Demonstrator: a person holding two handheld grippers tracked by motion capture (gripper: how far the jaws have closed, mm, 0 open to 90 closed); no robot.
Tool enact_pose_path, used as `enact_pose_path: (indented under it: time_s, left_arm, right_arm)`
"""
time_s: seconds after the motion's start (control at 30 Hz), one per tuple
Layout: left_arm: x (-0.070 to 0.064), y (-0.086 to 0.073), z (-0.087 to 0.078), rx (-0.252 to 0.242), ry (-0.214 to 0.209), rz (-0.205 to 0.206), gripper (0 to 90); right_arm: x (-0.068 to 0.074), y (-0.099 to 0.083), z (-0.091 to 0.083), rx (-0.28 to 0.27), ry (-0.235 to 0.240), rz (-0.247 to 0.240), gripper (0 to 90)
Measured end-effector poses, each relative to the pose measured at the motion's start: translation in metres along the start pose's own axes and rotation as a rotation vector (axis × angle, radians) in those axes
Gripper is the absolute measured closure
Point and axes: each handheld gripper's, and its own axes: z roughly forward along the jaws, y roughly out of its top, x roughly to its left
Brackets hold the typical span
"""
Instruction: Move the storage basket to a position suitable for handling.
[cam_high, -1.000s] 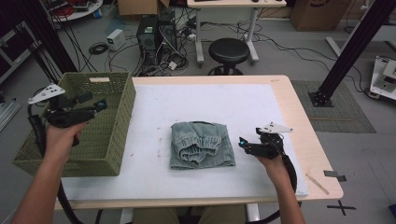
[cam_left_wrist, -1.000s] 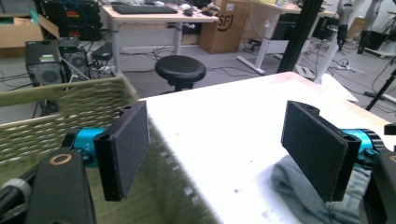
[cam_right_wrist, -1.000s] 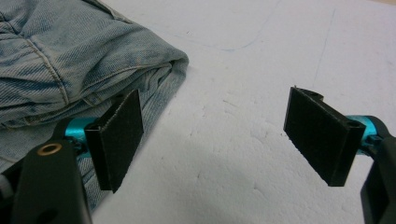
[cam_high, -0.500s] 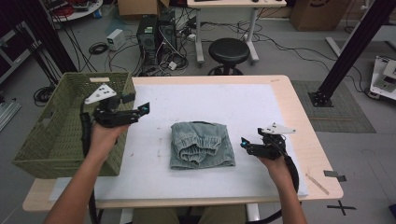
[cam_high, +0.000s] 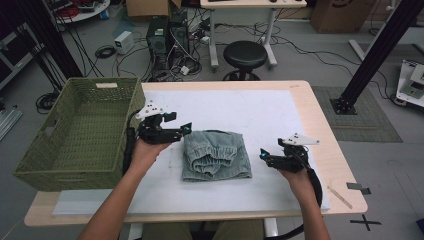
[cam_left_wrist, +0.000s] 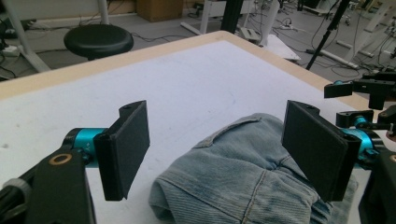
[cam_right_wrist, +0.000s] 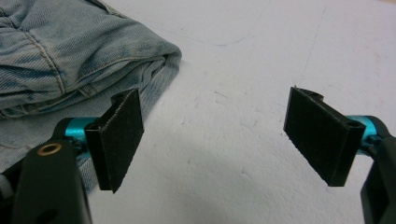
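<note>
A folded pair of light-blue jeans (cam_high: 216, 155) lies in the middle of the white mat (cam_high: 240, 107). My left gripper (cam_high: 186, 129) is open at the jeans' left edge. In the left gripper view the denim (cam_left_wrist: 243, 172) lies low between and ahead of its wide-apart jaws (cam_left_wrist: 215, 140). My right gripper (cam_high: 262, 154) is open just right of the jeans, close to the mat. In the right gripper view the jeans' folded edge (cam_right_wrist: 70, 51) is beyond the left jaw, and bare mat lies between the open jaws (cam_right_wrist: 212, 135).
A green woven basket (cam_high: 30, 170) stands at the table's left end and overhangs the edge. The wooden table rim (cam_high: 330, 145) frames the mat. A black stool (cam_high: 245, 52) and cables are on the floor behind.
My left gripper has moved right, from over the basket to the jeans' left edge. The right gripper has barely moved.
</note>
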Motion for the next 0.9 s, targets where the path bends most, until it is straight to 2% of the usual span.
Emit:
enact_pose_path:
  time_s: [0.17, 0.23, 0.27, 0.37, 0.43, 0.5, 0.53, 0.57, 0.6, 0.73, 0.9]
  left_arm:
    - [-0.002, -0.011, 0.012, 0.019, 0.0, -0.02, 23.6]
    - [-0.004, -0.018, 0.016, 0.034, 0.013, -0.02, 23.6]
    - [-0.003, -0.024, 0.02, 0.051, 0.005, -0.037, 23.6]
    - [-0.003, -0.03, 0.023, 0.068, 0.006, -0.049, 23.6]
    - [-0.003, -0.038, 0.029, 0.117, 0.012, -0.075, 23.6]
    - [-0.003, -0.04, 0.031, 0.13, 0.017, -0.079, 23.6]
    - [-0.002, -0.044, 0.033, 0.142, 0.04, -0.083, 23.6]
    - [-0.002, -0.044, 0.033, 0.142, 0.04, -0.083, 23.6]
    - [-0.001, -0.049, 0.035, 0.168, 0.052, -0.09, 23.6]
    - [0.002, -0.054, 0.034, 0.167, 0.059, -0.115, 23.6]
    - [0.002, -0.053, 0.032, 0.157, 0.046, -0.108, 23.6]
  right_arm:
    - [0.0, -0.001, 0.0, 0.001, 0.003, 0.001, 20.4]
    - [0.0, -0.001, 0.0, 0.002, 0.004, 0.002, 20.4]
    - [0.0, -0.001, 0.0, -0.001, 0.003, 0.001, 20.4]
    - [-0.001, -0.002, -0.001, 0.0, 0.002, 0.004, 20.4]
    - [-0.001, -0.002, -0.001, 0.0, 0.004, 0.003, 20.4]
    - [-0.001, -0.002, -0.002, -0.001, 0.004, 0.002, 20.4]
    - [-0.001, -0.002, -0.002, -0.003, 0.003, 0.0, 20.4]
    - [-0.001, -0.002, -0.002, -0.003, 0.003, 0.0, 20.4]
    - [-0.001, -0.002, -0.002, -0.004, 0.003, 0.006, 20.4]
    - [-0.003, -0.003, -0.003, -0.004, 0.002, 0.006, 20.4]
    - [-0.003, -0.003, -0.003, -0.004, 0.001, 0.01, 20.4]
